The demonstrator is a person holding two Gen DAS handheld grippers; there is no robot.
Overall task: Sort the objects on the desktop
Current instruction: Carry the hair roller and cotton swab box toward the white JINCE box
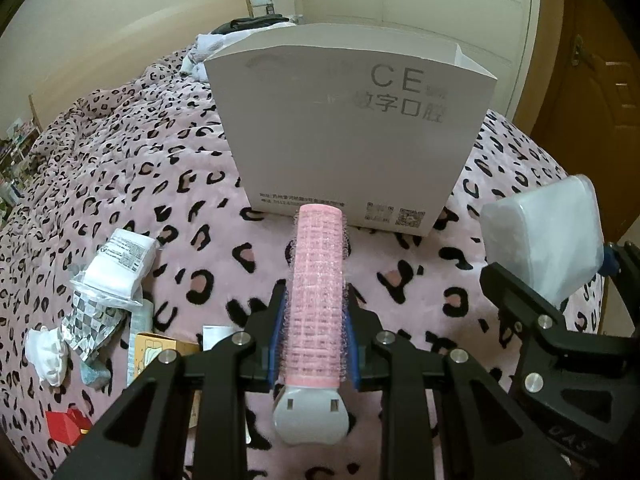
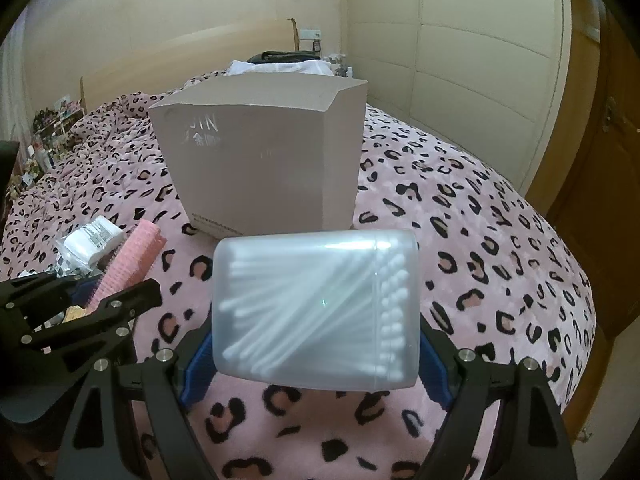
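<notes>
Ahead of the left tongs [image 1: 316, 320], clenched around a pink hair roller [image 1: 318, 292], stands a white box [image 1: 352, 128] on the spotted blanket [image 1: 160, 184]; packets [image 1: 116, 268] lie off to their left; next, the right tongs [image 2: 316, 344] grasp a clear case of cotton swabs [image 2: 316, 312], the same box [image 2: 260, 160] beyond them.

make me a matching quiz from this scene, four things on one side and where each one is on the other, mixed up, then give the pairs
Things:
1. pink hair roller
2. cotton swab box
3. white carton
4. red box

Places:
A. standing open-topped on the leopard blanket
B. clamped in the right gripper
C. lying on the blanket at the near left of the left view
D. clamped in the left gripper

Pairs: 1-D, 2-B, 3-A, 4-C
</notes>
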